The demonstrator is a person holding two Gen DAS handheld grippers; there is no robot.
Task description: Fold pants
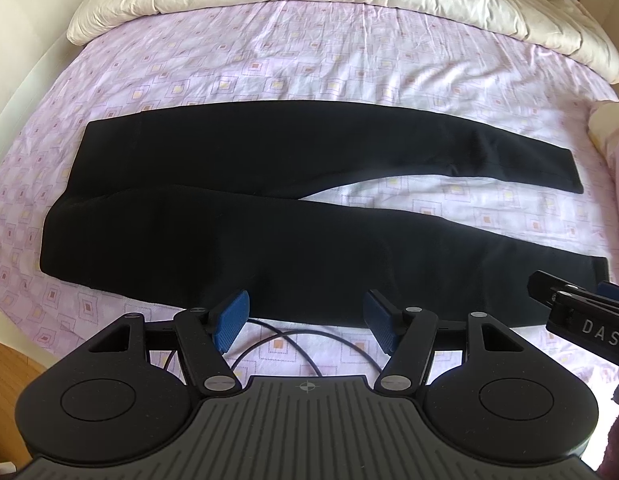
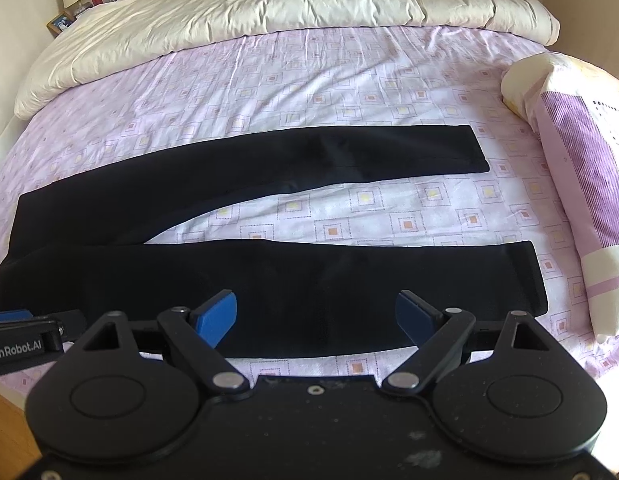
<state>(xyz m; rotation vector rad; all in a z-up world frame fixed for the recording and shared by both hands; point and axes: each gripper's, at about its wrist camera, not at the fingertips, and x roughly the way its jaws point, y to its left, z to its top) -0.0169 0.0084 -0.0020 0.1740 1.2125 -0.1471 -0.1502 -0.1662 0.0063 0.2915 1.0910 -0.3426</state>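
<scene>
Black pants [image 1: 237, 216] lie flat on the bed, waist to the left and both legs spread apart to the right; they also show in the right wrist view [image 2: 269, 280]. My left gripper [image 1: 305, 320] is open and empty, just above the near edge of the near leg by the thigh. My right gripper [image 2: 315, 318] is open and empty over the near leg's lower part, close to its near edge. The right gripper's body shows at the right of the left wrist view [image 1: 581, 316].
The pants lie on a pink patterned sheet [image 2: 349, 80]. A cream duvet [image 2: 269, 4] is bunched at the far side. A purple-striped pillow [image 2: 577, 160] lies at the right. A black cable [image 1: 309, 344] loops on the sheet under the left gripper. A nightstand [image 2: 69, 12] stands far left.
</scene>
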